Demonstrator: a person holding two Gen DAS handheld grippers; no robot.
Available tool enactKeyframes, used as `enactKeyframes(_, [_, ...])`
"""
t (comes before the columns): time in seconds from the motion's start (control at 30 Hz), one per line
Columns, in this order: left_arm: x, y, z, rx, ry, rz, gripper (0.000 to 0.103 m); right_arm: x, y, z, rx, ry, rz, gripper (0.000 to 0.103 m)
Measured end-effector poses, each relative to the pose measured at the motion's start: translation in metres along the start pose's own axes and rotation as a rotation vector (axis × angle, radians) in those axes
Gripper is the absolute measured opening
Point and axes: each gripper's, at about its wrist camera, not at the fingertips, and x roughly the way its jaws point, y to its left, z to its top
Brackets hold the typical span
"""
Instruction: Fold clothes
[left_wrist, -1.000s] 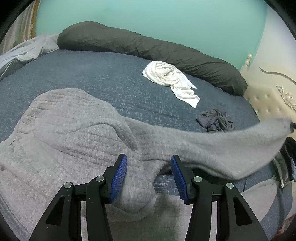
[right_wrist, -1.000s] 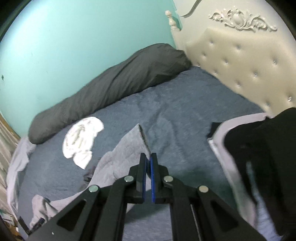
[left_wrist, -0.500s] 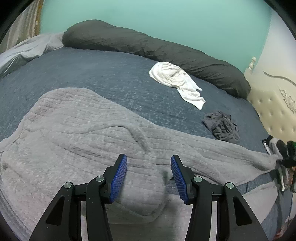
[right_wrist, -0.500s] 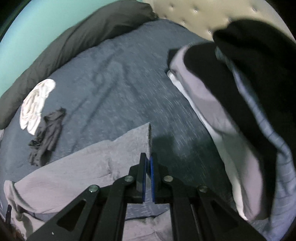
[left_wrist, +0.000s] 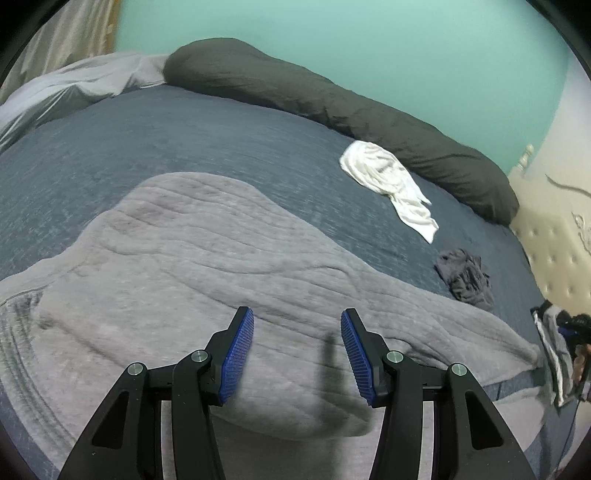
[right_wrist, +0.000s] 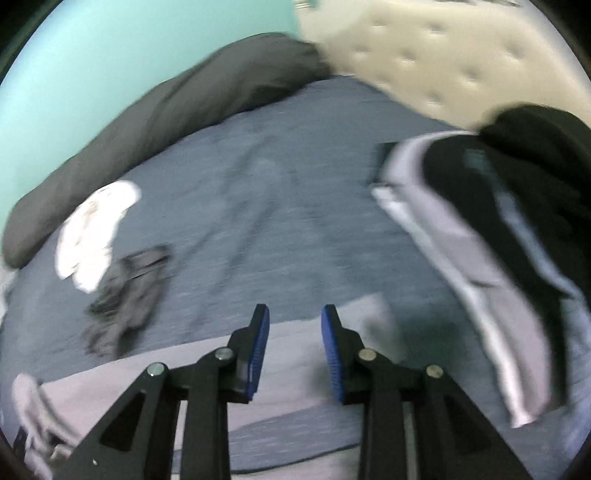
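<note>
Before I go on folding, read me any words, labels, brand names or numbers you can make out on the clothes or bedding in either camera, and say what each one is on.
No readable text in either view.
Grey sweater: no label or print shows.
White garment: plain, no print shows.
Small dark grey garment: crumpled, nothing legible.
Pile of clothes: too blurred to tell whether anything is printed on it.
Left gripper and right gripper: no markings show.

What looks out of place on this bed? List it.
Two garments lie crumpled rather than folded: a white top beside the dark bolster, and a small dark grey garment just past the spread grey sweater. Nothing looks damaged or spilled.
</note>
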Motion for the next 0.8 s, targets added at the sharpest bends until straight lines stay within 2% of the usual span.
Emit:
enactKeyframes(0.23, [-0.006,0.014,0.000,-0.005,-0.005,0.005,0.053,0.032,0.140,-0.026,-0.168,0.123,0.226,0.029])
enactKeyframes(0.47, [-0.014,0.028,0.001,0.003,-0.016,0.018,0.053,0.068,0.277,-0.075,-0.294,0.226,0.365,0.029])
enactKeyframes(0.6, [-0.019,0.039,0.002,-0.001,-0.021,0.027,0.053,0.084,0.335,-0.101,-0.332,0.261,0.411,0.029])
enactKeyframes(0.8, [-0.026,0.058,0.003,-0.037,-0.026,0.031,0.053,0.087,0.395,-0.132,-0.388,0.308,0.492,0.029])
